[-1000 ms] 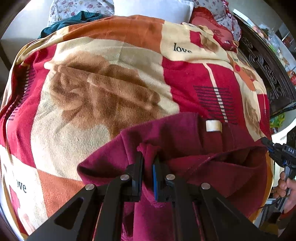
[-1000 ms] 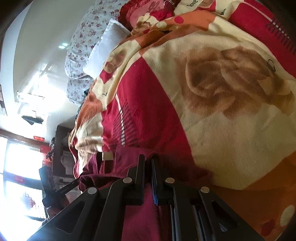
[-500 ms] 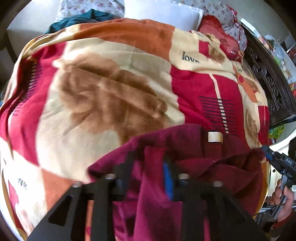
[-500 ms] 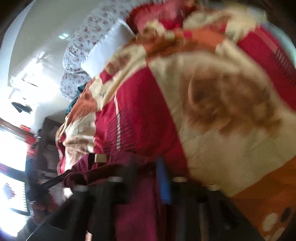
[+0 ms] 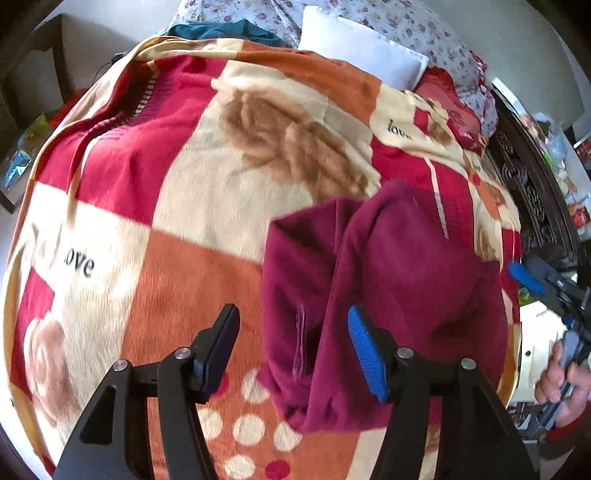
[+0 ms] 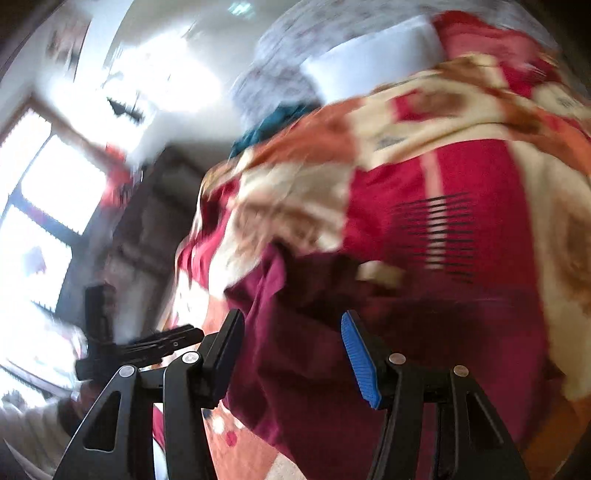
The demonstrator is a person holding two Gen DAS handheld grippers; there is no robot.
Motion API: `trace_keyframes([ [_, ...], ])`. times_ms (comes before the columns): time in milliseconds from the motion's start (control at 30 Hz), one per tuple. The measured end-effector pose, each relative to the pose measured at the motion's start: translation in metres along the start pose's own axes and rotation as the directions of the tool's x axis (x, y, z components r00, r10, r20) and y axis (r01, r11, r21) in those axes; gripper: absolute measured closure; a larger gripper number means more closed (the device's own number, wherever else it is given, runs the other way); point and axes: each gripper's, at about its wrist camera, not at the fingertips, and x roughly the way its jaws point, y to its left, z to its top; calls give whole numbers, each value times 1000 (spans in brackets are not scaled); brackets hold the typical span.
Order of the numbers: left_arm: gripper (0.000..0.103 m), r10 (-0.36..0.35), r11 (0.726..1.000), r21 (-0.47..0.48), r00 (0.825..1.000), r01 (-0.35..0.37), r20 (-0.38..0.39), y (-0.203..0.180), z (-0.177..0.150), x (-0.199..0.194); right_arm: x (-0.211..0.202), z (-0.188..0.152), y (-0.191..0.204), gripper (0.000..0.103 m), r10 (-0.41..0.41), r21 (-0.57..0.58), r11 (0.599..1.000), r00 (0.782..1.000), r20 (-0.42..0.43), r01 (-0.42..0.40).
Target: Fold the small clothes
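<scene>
The blanket (image 5: 207, 206) covers the whole bed, with a white pillow (image 5: 362, 48) up at the head end. The maroon garment (image 5: 399, 295) lies bunched near the foot edge, toward the right side. Both grippers have just been opening, so neither pinches it now. The left gripper (image 5: 293, 347) is spread over its left edge, while the right gripper (image 6: 291, 358) is spread over its other side, pads clear of cloth.

Bed (image 5: 535, 192) covered by a patchwork blanket (image 5: 207, 206)

A maroon garment (image 5: 399, 295) lies bunched near the bed's right edge; a white pillow (image 5: 362, 48) and teal cloth (image 5: 218, 31) rest at the far edge.
</scene>
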Motion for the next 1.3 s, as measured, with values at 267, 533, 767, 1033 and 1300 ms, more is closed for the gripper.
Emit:
trace_keyframes([
  [267,42,13,994,110,999,-7,-48,-16,-47,18,76,35,49,39,-90,-158,984,994,-58,80],
  [533,42,-9,991,133,999,14,-41,-11,-73,41,150,48,46,77,-176,-217,966,974,-141,143],
  [767,96,-127,986,98,989,134,-79,10,-87,44,127,53,64,98,-74,-194,979,993,-92,55],
  [1033,96,-136,989,41,989,139,-67,38,-112,32,163,57,87,98,-64,-234,972,992,-108,38],
  [1300,96,-98,994,40,994,100,-56,28,-117,35,193,51,69,97,-82,-161,985,991,-106,64],
])
